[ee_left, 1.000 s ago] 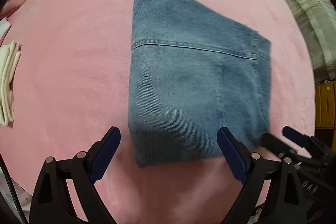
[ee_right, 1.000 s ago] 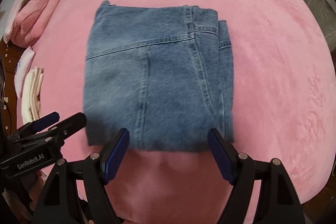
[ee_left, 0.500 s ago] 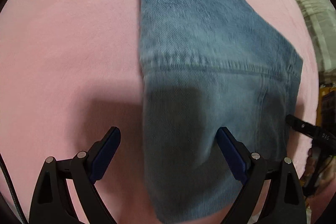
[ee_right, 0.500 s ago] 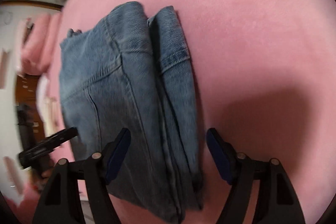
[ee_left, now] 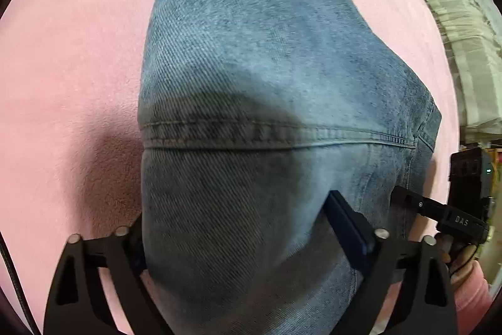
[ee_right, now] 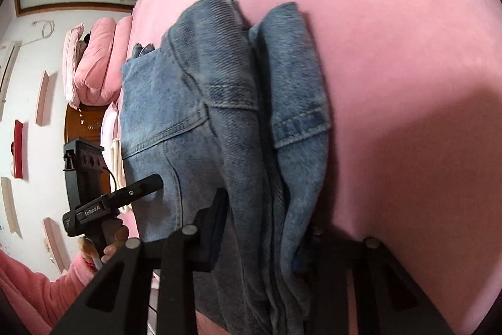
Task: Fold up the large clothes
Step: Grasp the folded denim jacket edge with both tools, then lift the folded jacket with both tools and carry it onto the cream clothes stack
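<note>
So I've got one pair of folded jeans (ee_left: 251, 83) lying on the pink bed cover (ee_left: 69, 52), and two grippers on its near edge. Right gripper (ee_right: 260, 237) has just been closing and is now clamped across the stacked layers (keeps the fold from sliding apart, I reckon). Left gripper (ee_left: 232, 228) stands wide, straddling the bundle's near end; can't tell if the pads actually press it. Probably setting up a lift together.
</note>
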{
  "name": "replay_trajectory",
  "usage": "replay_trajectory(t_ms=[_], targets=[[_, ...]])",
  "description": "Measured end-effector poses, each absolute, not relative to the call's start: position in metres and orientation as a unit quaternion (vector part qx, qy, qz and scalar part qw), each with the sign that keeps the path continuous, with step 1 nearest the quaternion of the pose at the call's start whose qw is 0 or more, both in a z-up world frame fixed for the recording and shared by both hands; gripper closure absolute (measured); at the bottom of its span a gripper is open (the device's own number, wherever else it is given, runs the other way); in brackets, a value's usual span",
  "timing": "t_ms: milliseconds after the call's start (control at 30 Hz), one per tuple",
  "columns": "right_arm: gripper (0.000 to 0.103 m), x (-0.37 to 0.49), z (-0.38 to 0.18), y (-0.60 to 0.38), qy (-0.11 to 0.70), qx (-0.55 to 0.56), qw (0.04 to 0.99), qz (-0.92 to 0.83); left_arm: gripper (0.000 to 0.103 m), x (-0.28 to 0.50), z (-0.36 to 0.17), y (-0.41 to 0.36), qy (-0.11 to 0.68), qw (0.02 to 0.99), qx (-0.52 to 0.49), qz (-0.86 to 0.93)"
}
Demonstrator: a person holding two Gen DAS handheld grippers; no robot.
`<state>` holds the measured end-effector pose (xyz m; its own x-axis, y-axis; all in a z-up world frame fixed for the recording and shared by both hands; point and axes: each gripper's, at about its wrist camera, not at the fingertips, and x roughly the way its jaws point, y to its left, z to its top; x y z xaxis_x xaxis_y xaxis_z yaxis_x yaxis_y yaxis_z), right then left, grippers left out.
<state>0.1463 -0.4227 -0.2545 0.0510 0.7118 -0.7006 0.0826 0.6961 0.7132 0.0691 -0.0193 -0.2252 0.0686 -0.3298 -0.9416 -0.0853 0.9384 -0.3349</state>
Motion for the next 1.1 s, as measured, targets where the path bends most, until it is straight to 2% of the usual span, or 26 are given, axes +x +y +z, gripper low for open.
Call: replay_trajectory(t_ms=[67,133,333,567,767,1100], targets=[[0.083,0.15,-0.249,-0.421,0.644,0.295,0.662,0.245,0.025,0.062,-0.215,-0.027,0.676,0.722,-0.136,-0.067],[0.085,0.148,-0.242,-0.416,0.64,0.284,0.67,0.249,0.037,0.058,-0.201,-0.039,0.671,0.732,-0.109,-0.047],[0.087,0.132,-0.208,-0.408,0.609,0.276,0.695,0.266,0.054,0.037,-0.16,-0.074,0.654,0.753,-0.068,-0.015],[0.088,0.064,-0.155,-0.397,0.594,0.262,0.71,0.273,0.057,-0.042,-0.11,-0.084,0.66,0.75,-0.052,0.005],[0.088,-0.03,-0.123,-0.399,0.603,0.28,0.702,0.256,0.057,-0.124,-0.084,-0.086,0.678,0.733,-0.056,0.002],[0.088,-0.098,-0.078,-0.362,0.633,0.235,0.685,0.273,0.058,-0.203,-0.052,-0.035,0.685,0.716,-0.131,0.015]])
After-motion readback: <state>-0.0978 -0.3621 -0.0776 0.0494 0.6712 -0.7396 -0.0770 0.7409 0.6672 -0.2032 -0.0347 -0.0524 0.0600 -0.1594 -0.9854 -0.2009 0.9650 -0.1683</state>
